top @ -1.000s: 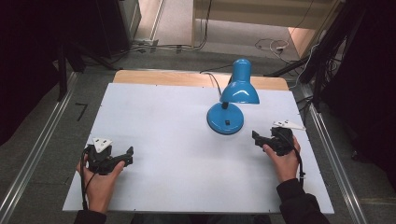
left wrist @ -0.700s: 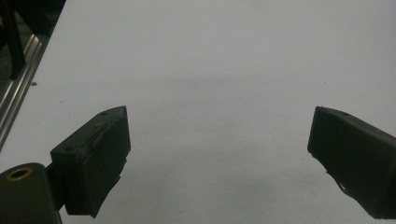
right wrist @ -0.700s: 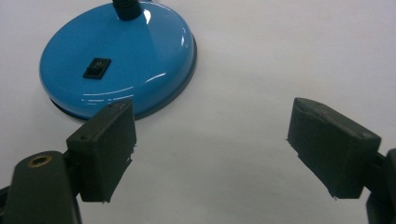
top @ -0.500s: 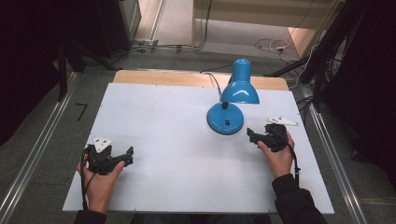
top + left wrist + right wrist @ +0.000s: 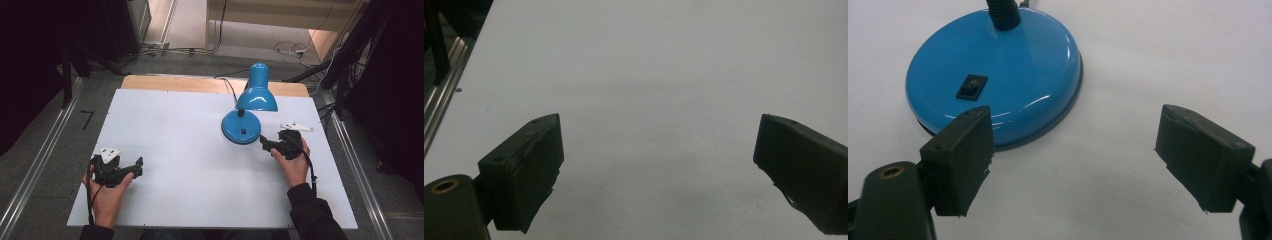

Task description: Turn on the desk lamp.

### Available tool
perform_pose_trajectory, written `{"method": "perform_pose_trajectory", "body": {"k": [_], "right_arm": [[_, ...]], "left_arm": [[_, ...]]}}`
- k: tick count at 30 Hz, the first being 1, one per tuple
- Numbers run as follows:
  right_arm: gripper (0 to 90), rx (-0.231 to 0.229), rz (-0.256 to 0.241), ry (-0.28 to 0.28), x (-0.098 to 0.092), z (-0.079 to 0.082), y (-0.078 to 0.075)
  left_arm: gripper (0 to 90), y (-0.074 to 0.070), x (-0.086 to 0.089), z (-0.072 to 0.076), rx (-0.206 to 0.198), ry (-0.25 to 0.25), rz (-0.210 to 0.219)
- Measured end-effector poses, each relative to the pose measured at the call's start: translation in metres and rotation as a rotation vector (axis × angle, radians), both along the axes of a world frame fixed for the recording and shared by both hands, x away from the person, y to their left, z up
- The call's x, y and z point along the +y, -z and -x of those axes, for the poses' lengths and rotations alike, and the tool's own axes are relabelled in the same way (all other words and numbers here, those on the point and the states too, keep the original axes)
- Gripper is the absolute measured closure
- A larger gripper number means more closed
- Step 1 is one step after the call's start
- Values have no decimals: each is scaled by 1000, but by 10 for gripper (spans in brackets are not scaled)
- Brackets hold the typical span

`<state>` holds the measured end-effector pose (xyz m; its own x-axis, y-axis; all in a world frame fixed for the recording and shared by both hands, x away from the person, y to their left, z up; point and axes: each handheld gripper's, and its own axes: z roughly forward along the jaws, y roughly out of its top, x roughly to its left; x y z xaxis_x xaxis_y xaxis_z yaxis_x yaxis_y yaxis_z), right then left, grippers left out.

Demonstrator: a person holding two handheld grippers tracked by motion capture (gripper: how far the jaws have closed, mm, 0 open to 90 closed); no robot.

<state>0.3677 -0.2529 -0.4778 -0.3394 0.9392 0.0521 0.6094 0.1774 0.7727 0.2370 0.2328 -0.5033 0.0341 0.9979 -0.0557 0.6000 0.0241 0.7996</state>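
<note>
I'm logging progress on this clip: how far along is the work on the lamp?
Early. Nothing looks done: the lamp stands upright and neither gripper touches it. In hand: the right gripper is open, close to the lamp base, whose black switch faces it. The left gripper is open over bare table, far from the lamp. Left, probably: reaching the base or switch.

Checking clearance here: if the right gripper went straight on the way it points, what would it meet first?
Probably the lamp's blue base: it lies just ahead of the open right gripper, nearest its left jaw, though depth is unclear.
</note>
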Motion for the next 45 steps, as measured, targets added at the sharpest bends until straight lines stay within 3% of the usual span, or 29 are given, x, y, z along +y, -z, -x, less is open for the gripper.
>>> {"method": "perform_pose_trajectory", "body": {"k": [17,28,33,34,37,38,40,43,45], "right_arm": [[148,1,7,-22,20,-10,-2],[225,-13,3,-29,32,-16,-2],[376,-36,-1,-49,38,-17,-3],[480,-44,-6,-65,39,-17,-3],[619,-51,-32,-84,43,-17,-2],[619,-51,-32,-84,43,-17,-2],[745,-55,-36,-99,47,-18,0],[838,-59,-43,-112,51,-19,2],[855,-56,-44,-114,53,-20,3]], "left_arm": [[66,0,0,0,1,1,1],[66,1,0,-1,5,4,0],[69,1,0,-1,5,4,-1],[72,1,1,-1,4,4,-1],[72,1,0,-1,4,4,-1],[72,1,0,-1,4,4,-1],[72,1,1,-1,5,4,-1],[72,2,1,-1,11,7,-4],[72,2,1,-1,12,7,-5]]}}
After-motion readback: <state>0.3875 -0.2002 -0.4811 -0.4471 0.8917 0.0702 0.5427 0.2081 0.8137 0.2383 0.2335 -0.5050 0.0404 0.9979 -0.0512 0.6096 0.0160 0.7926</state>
